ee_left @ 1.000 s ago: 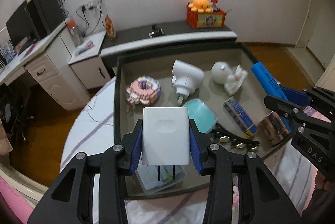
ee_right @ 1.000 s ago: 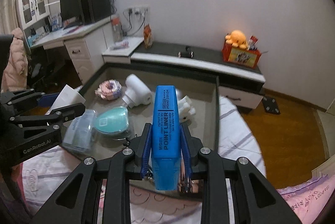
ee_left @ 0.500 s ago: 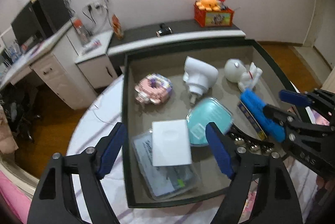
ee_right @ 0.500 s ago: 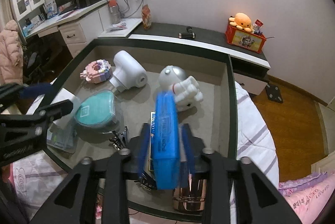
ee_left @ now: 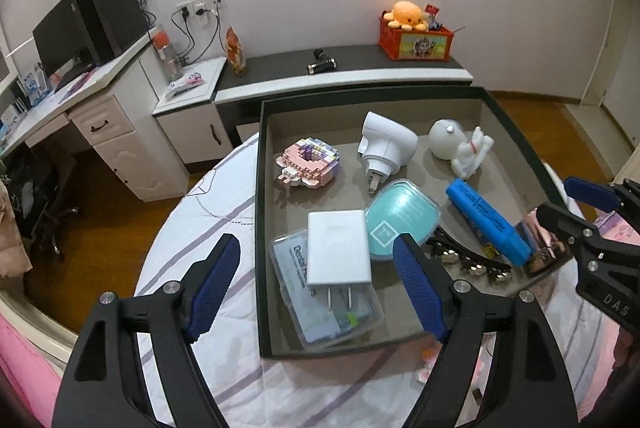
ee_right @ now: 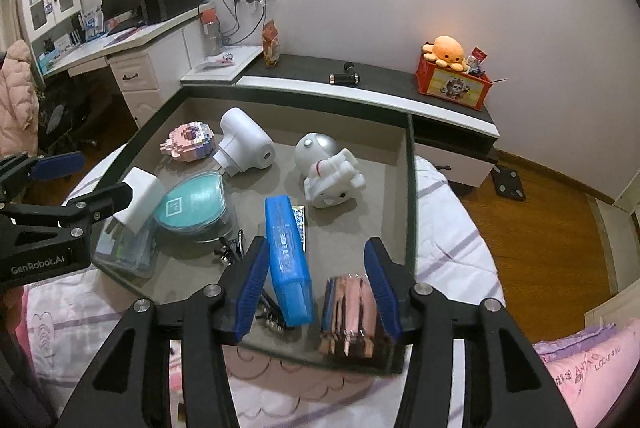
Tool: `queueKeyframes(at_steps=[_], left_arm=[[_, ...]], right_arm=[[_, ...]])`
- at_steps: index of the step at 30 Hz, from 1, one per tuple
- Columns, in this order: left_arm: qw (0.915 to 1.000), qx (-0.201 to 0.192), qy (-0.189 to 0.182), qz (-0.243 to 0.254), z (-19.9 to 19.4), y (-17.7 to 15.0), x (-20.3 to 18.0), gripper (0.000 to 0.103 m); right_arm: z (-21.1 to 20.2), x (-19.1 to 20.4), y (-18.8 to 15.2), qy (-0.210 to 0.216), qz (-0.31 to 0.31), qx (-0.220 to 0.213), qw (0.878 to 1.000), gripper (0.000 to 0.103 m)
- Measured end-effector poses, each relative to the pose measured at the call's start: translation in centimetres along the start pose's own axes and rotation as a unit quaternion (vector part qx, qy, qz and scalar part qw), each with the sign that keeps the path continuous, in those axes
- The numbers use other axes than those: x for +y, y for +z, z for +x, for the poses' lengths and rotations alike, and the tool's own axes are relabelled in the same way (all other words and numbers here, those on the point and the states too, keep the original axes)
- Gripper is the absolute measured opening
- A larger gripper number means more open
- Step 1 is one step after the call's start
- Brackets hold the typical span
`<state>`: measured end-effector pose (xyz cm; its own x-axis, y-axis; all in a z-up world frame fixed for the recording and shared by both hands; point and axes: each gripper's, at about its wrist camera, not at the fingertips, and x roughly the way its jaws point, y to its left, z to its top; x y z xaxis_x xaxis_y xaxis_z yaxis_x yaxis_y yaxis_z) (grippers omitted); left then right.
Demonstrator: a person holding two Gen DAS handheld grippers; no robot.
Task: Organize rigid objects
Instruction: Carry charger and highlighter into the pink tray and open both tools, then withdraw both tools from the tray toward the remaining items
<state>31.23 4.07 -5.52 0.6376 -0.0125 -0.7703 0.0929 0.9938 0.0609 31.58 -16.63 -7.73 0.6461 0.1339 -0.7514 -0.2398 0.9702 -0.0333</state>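
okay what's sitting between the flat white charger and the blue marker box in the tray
The teal case lies between the white charger and the blue marker box, clearest in the left wrist view; dark clips sit just nearer the camera.

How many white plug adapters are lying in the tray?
2. The flat white charger lies on the clear plastic case near the tray's front left. The rounded white adapter lies toward the back, beside the pink brick model. None seems hidden.
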Motion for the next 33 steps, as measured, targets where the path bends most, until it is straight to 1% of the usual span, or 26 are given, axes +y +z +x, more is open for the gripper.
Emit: queueKeyframes(at_steps=[1,4,5,10,13,15,17,19,20,21,25,28,31,33], left_arm=[[1.0000,-0.006,-0.002,-0.001,-0.7,-0.2,0.0,0.080],[0.9995,-0.031,-0.006,-0.003,-2.9,-0.7,0.0,0.081],[0.9991,-0.041,-0.006,-0.002,-3.7,-0.9,-0.1,0.081],[0.9970,-0.077,-0.007,-0.004,-7.9,-2.0,-0.5,0.081],[0.9943,-0.106,-0.009,-0.003,-10.9,-3.0,-1.0,0.081],[0.9918,-0.127,-0.007,0.000,-13.0,-3.8,-1.3,0.082],[0.9888,-0.149,-0.005,-0.001,-15.1,-4.7,-1.7,0.085],[0.9857,-0.169,-0.002,-0.003,-16.9,-5.7,-2.0,0.089],[0.9838,-0.179,-0.004,-0.005,-17.7,-6.2,-2.1,0.093],[0.9826,-0.186,-0.005,-0.006,-18.4,-6.6,-2.2,0.095],[0.9789,-0.204,0.001,-0.009,-20.6,-8.4,-2.6,0.097],[0.9757,-0.219,0.000,-0.010,-22.1,-9.7,-3.2,0.102],[0.9720,-0.235,0.003,-0.014,-23.5,-11.0,-3.5,0.103],[0.9711,-0.238,0.004,-0.014,-24.0,-11.7,-3.7,0.103]], right_arm=[[-0.7,-0.1,-0.2,-0.003,0.004,-0.005,1.000,0.052],[-3.1,-0.6,-0.9,-0.006,0.016,-0.026,1.000,0.062],[-4.0,-0.7,-1.1,-0.008,0.020,-0.033,0.999,0.063],[-8.9,-0.7,-2.5,-0.025,0.028,-0.075,0.996,0.068],[-11.7,-0.2,-3.4,-0.030,0.022,-0.099,0.994,0.069],[-13.7,0.3,-4.2,-0.039,0.019,-0.117,0.992,0.070],[-15.2,0.6,-4.8,-0.041,0.015,-0.130,0.991,0.075],[-17.0,0.9,-5.7,-0.044,0.012,-0.148,0.988,0.079],[-17.9,1.1,-6.1,-0.045,0.011,-0.159,0.986,0.079],[-18.5,1.2,-6.4,-0.046,0.011,-0.165,0.985,0.079],[-20.9,1.4,-8.0,-0.045,0.015,-0.186,0.981,0.080],[-22.3,1.7,-9.3,-0.052,0.017,-0.198,0.979,0.081],[-23.5,1.7,-10.5,-0.046,0.022,-0.205,0.977,0.081],[-24.0,1.6,-11.1,-0.044,0.025,-0.210,0.976,0.081]])
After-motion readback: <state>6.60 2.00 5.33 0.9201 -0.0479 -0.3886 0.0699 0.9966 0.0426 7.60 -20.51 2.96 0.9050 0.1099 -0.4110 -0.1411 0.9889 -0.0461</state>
